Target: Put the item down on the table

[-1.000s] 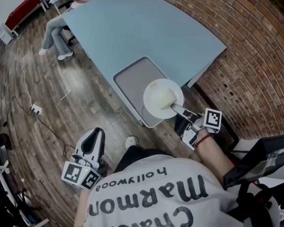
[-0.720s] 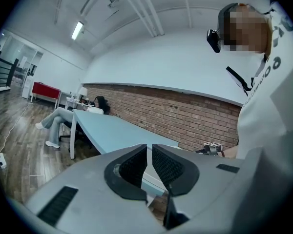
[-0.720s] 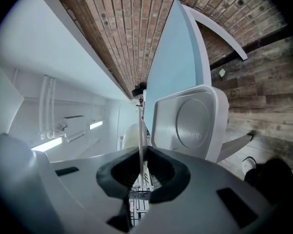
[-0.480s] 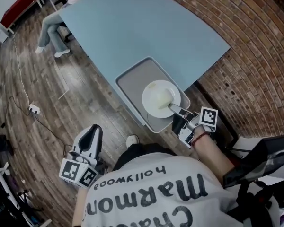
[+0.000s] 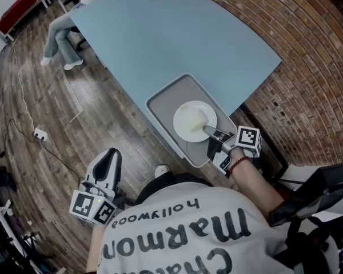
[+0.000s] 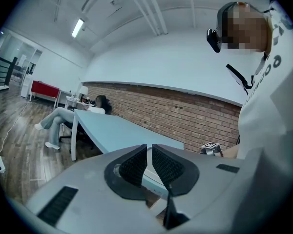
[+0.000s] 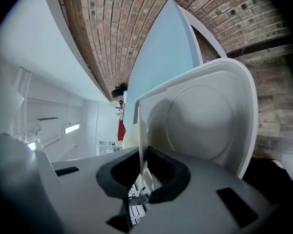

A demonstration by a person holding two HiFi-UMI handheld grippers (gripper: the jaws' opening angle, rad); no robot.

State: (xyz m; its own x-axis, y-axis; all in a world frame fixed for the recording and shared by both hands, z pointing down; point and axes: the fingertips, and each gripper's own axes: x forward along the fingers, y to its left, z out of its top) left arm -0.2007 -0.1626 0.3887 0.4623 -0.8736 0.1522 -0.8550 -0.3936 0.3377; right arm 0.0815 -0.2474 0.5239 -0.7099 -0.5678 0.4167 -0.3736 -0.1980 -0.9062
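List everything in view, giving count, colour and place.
table: one, light blue, centre, running away from the person
tray: one, grey, at the table's near edge
plate: one, white, over the tray
seated person: one, light trousers, at the table's far end
socket with cable: one, white, on the wooden floor at left
bench: one, red, far upper left
brick wall: one, red-brown, along the right
left gripper: one, grey, low at left, off the table, jaws nearly together with nothing between
right gripper: one, grey, at the tray's near end, jaws shut on the plate's rim
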